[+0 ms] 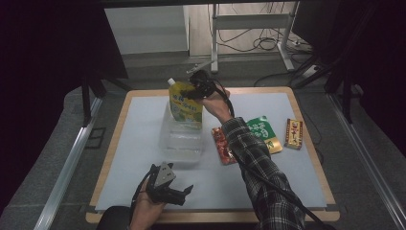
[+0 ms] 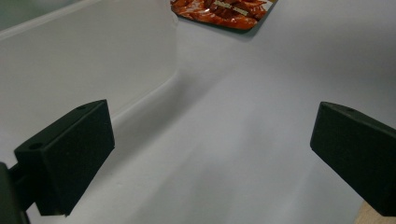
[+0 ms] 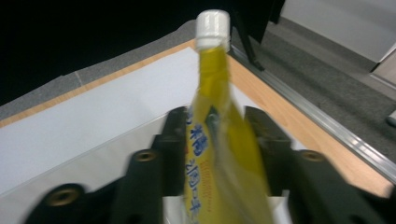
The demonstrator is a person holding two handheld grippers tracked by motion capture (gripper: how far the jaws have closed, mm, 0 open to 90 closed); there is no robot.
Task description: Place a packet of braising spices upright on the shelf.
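I'm holding the yellow pouch (image 1: 186, 103) upright over the clear tub (image 1: 181, 139) at twelve o'clock. My right gripper (image 1: 191, 92) is flanking it, jaws parted, seemingly releasing. My left gripper (image 1: 187, 192) is resting spread at six.

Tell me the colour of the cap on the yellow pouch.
White. The cap tops the yellow pouch and shows best in the right gripper view.
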